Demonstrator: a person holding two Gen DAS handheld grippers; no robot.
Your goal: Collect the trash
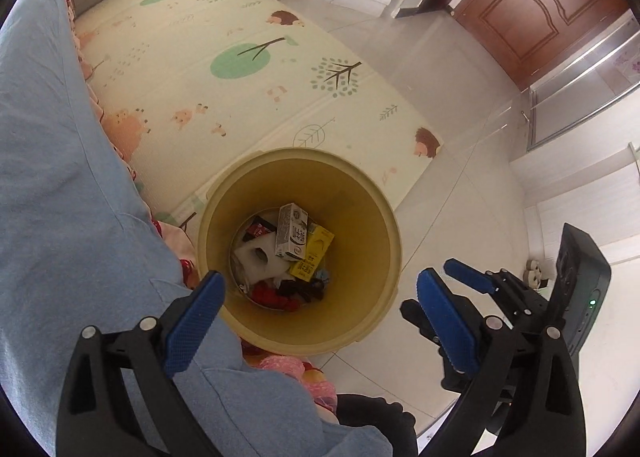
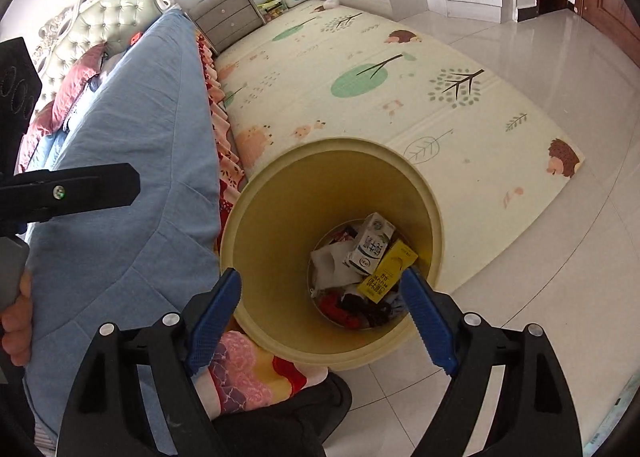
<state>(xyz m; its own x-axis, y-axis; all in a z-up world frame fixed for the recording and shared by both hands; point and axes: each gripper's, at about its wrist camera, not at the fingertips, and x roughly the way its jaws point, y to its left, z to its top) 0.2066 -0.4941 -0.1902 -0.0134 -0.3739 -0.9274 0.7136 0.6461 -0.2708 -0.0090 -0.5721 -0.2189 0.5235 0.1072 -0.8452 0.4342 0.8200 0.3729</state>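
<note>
A tan round trash bin [image 1: 360,193] stands on the floor beside the bed; it also shows in the right wrist view [image 2: 280,217]. Inside lie a white milk carton [image 1: 291,232] [image 2: 370,244], a yellow carton [image 1: 314,253] [image 2: 387,271], white crumpled paper [image 1: 256,255] [image 2: 332,267] and red and dark scraps [image 1: 280,293] [image 2: 352,307]. My left gripper [image 1: 320,309] is open and empty above the bin's near rim. My right gripper [image 2: 324,313] is open and empty over the bin; it also shows in the left wrist view [image 1: 460,277], to the right of the bin.
A bed with a blue cover [image 1: 52,177] [image 2: 132,145] lies on the left, right against the bin. A patterned play mat [image 1: 240,69] [image 2: 380,73] covers the floor beyond the bin. White tile floor [image 1: 460,117] lies to the right. A grey drawer unit [image 2: 228,19] stands far back.
</note>
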